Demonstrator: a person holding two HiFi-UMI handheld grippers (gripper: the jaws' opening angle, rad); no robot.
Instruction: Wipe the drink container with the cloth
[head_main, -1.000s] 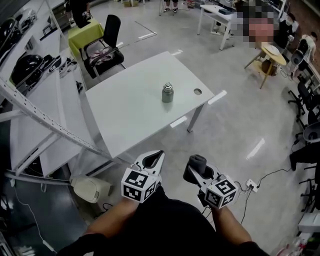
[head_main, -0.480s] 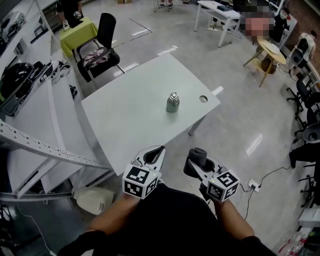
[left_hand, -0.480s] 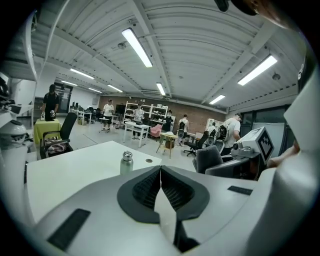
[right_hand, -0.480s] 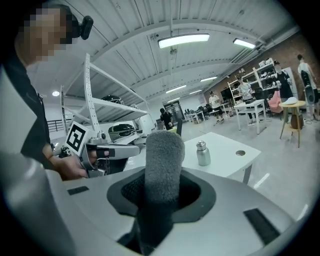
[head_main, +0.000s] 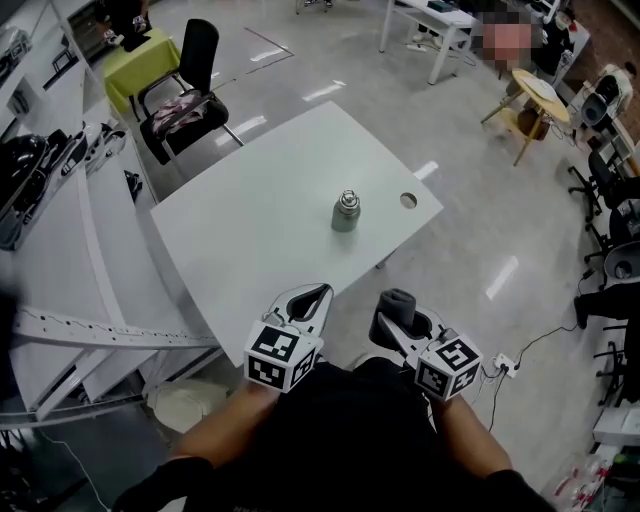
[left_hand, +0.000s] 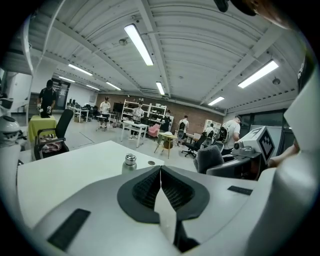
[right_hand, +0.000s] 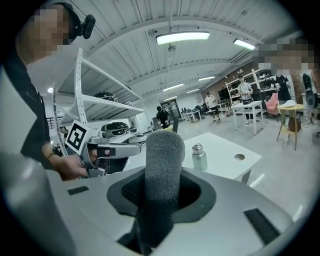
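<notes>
Steel bottle (head_main: 346, 212) stands upright on the white counter (head_main: 250, 240); right gripper (head_main: 396, 324) clamps a rolled grey cloth (head_main: 397, 301), left gripper (head_main: 316, 294) is clenched, empty.

cloth (right_hand: 161, 160): lower end buried between your right gripper's (head_main: 402, 325) jaws, unseen | drink container (head_main: 346, 212): surface detail too small for you to read in any view | shelving (head_main: 70, 240): cut off by the head view's left edge
</notes>
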